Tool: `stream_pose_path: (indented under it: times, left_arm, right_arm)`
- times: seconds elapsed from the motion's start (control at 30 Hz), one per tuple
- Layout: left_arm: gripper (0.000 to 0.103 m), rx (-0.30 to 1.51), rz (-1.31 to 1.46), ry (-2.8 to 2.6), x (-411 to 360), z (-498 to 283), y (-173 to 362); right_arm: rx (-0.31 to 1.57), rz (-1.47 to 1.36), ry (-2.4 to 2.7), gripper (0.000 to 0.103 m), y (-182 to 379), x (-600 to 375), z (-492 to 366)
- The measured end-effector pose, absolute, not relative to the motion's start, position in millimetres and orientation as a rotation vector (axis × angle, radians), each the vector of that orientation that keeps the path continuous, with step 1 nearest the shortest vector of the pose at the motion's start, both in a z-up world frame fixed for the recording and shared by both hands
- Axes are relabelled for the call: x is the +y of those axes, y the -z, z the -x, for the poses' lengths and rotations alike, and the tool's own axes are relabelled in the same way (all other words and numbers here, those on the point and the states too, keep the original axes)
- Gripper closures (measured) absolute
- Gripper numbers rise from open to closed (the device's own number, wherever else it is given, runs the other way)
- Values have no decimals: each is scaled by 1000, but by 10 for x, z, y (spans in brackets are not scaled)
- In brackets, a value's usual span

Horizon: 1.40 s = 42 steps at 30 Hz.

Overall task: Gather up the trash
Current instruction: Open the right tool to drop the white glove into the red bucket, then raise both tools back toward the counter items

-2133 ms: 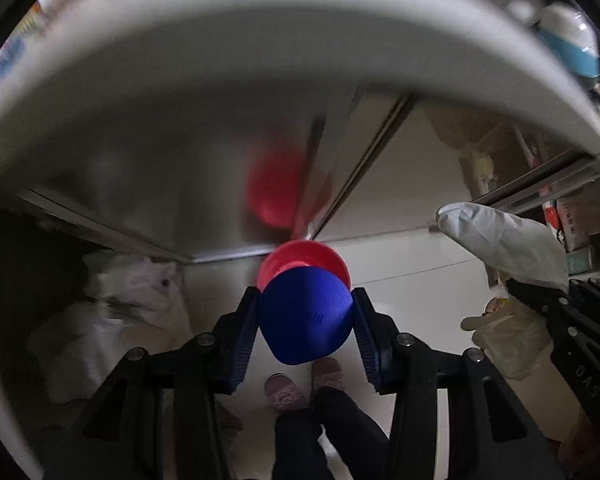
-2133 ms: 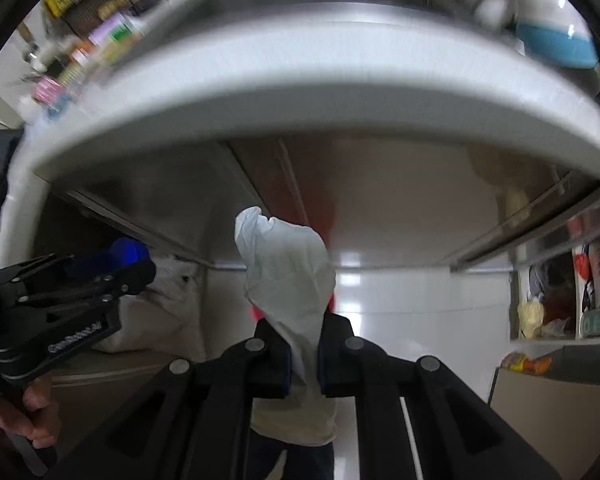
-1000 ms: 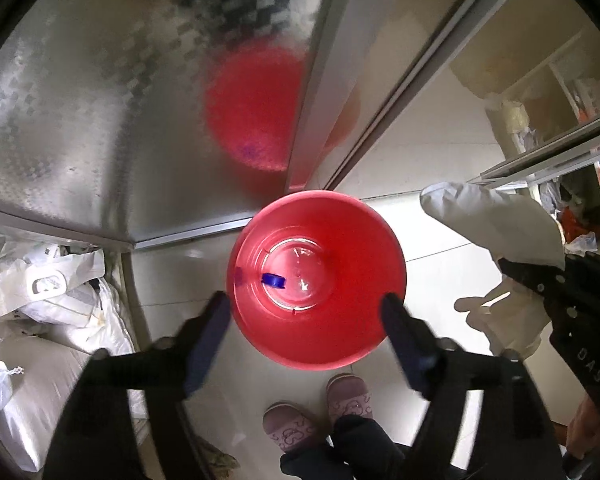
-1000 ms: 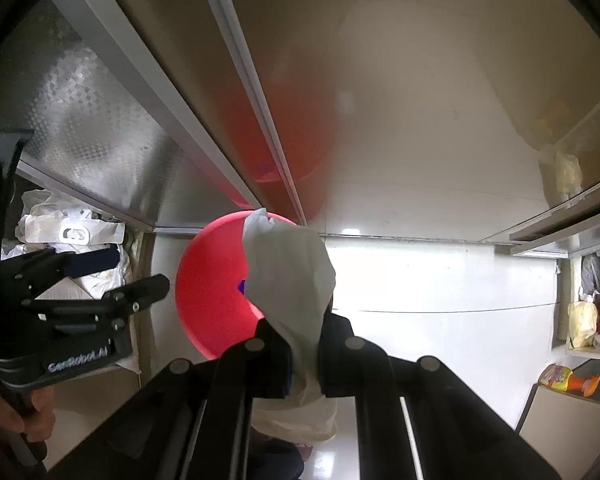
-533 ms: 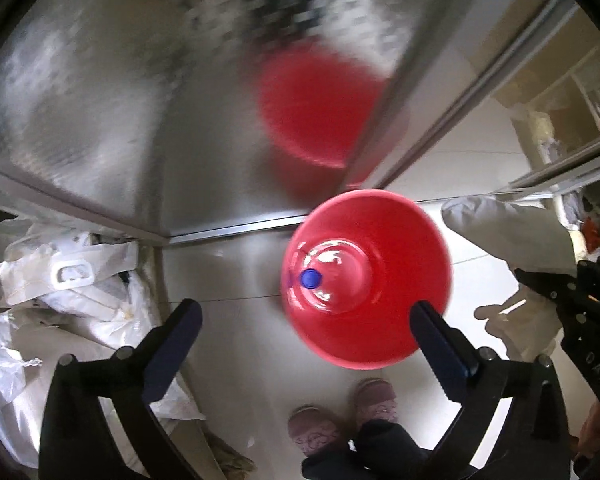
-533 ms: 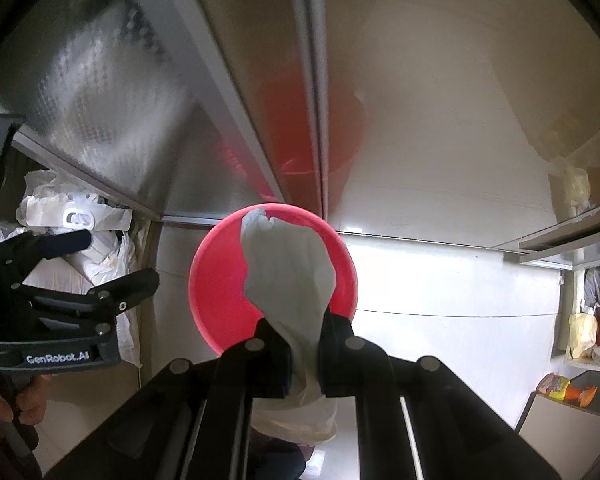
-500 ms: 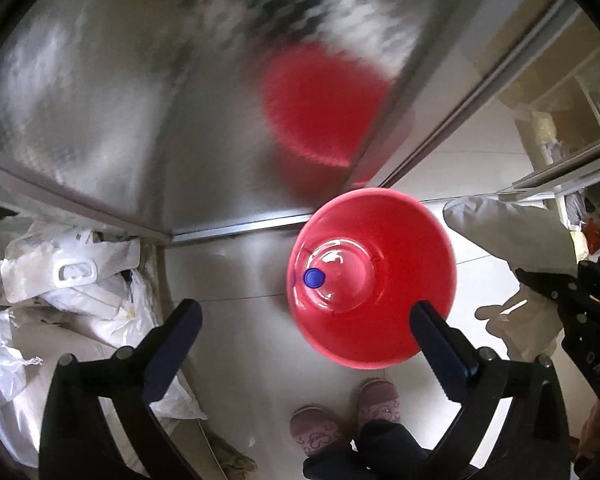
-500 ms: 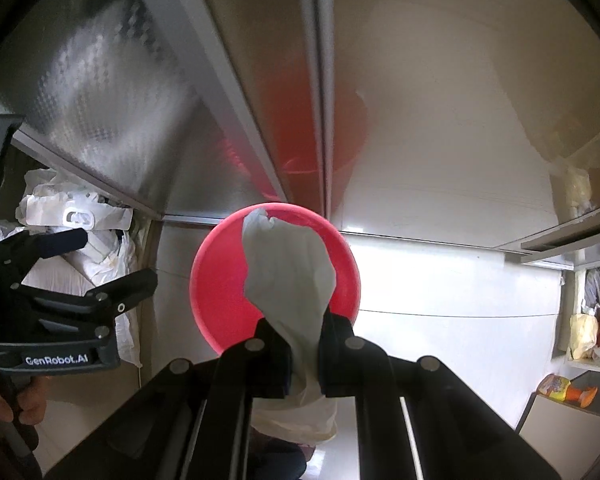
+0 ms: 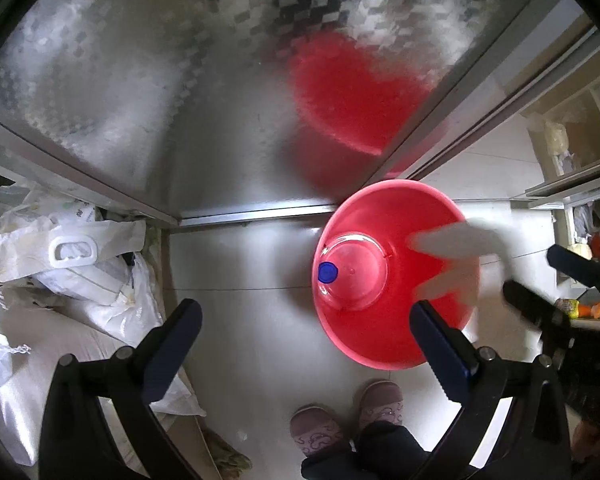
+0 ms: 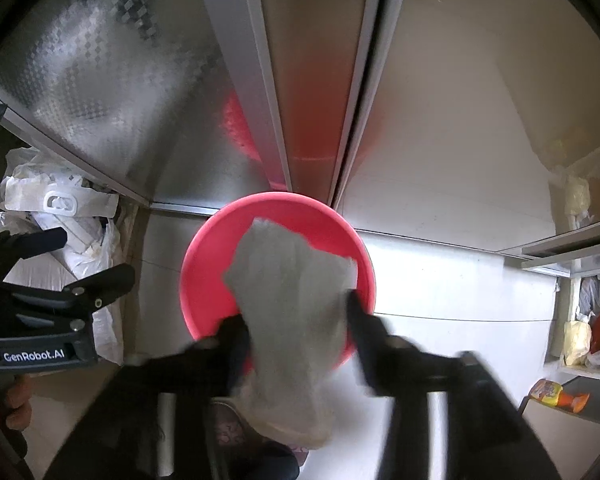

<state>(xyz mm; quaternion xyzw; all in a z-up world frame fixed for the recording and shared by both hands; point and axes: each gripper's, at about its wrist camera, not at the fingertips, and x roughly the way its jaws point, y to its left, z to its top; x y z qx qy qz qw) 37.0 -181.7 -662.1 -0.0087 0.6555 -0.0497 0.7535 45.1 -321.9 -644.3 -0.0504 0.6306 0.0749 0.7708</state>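
Brushed metal cabinet doors (image 9: 148,112) filled the upper part of the left wrist view, a red blur mirrored in them. White plastic bags (image 9: 72,264) lay heaped at the left edge on the pale tiled floor (image 9: 244,320). Purple slippers (image 9: 320,432) showed at the bottom centre. In the right wrist view, an orange-and-yellow packet (image 10: 556,394) lay at the lower right.

the left gripper (image 9: 306,320) is black, with blue pads (image 9: 440,338) on its fingers and silver screws at the joints; its side reads "genrobot.ai" in white. the right gripper (image 10: 296,328) is black too, blurred. bare fingers (image 10: 18,406) grip a handle. dark trousers (image 9: 384,454), mauve patterned slippers (image 9: 316,432).
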Motion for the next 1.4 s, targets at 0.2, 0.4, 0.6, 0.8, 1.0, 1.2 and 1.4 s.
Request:
stream_pose_path:
  times: [0.2, 0.4, 0.6, 0.8, 1.0, 1.2, 1.4]
  left_arm:
    - [0, 1428, 52, 107, -1785, -288, 6340]
    - [0, 1385, 16, 75, -1783, -122, 5710]
    - [0, 1342, -2, 59, -1786, 56, 4786]
    - [0, 1245, -12, 43, -1833, 229, 3554]
    - [0, 1158, 16, 21, -1853, 388, 2460]
    - [0, 1081, 61, -6, -1855, 559, 1606]
    - [0, 1008, 100, -21, -1818, 697, 1001]
  right_arm:
    - [1351, 122, -158, 23, 6282, -3186, -408]
    - [1318, 136, -154, 12, 5792, -3225, -311]
    - [1280, 144, -147, 9, 5029, -3259, -161]
    - [1192, 143, -131, 6, 3925, -3304, 0]
    - [1093, 123, -165, 4, 2689, -3359, 167]
    - [1016, 137, -194, 4, 1852, -3365, 282]
    - [942, 137, -216, 4, 1266, -3380, 391]
